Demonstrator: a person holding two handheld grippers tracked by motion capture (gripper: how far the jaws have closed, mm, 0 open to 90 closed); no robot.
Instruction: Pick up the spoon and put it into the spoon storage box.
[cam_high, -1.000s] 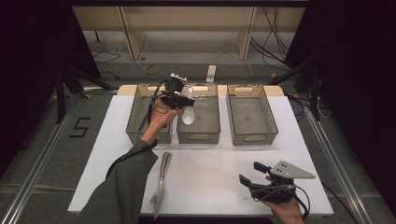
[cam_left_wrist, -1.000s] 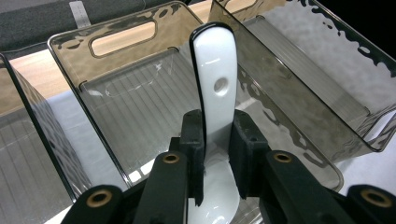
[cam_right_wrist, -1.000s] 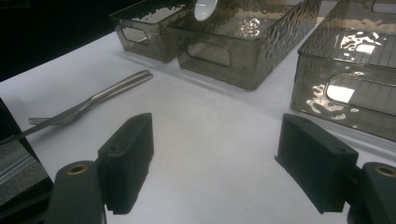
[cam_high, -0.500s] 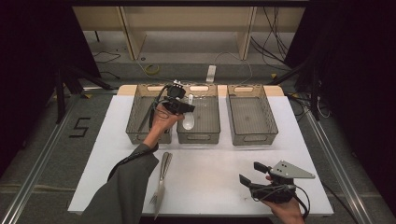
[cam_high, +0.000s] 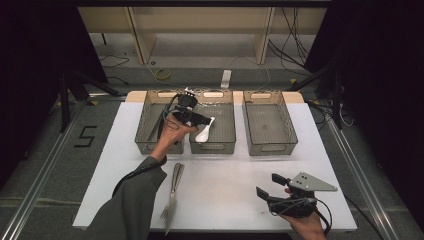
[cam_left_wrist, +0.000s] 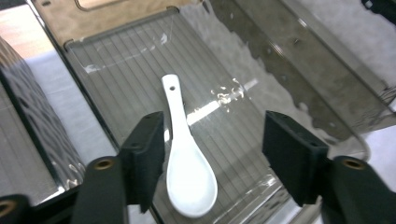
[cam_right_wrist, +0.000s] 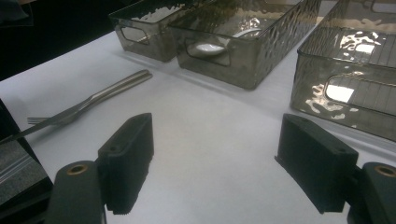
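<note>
A white ceramic spoon (cam_high: 204, 132) (cam_left_wrist: 187, 168) lies on the floor of the middle smoky plastic bin (cam_high: 212, 149) (cam_left_wrist: 261, 93), handle pointing away. My left gripper (cam_high: 205, 121) (cam_left_wrist: 215, 135) hovers just over it. Its jaws have just been opening; they stand wide apart, one on each side of the spoon, and neither pad touches it. My right gripper (cam_high: 268, 185) (cam_right_wrist: 217, 140) rests low at the near right of the white table, open, with nothing between its jaws. Through the bin's wall the spoon (cam_right_wrist: 210, 46) shows as a pale shape.
A steel fork (cam_high: 172, 192) (cam_right_wrist: 88, 105) lies on the table near the front, left of centre, tines toward the person. A left bin (cam_high: 145, 125) and a right bin (cam_high: 267, 125) (cam_right_wrist: 345, 60) flank the middle one.
The left gripper's jaws have opened and let go of the spoon, which hung from them over the middle bin and now lies on its floor. The right gripper has kept still.
</note>
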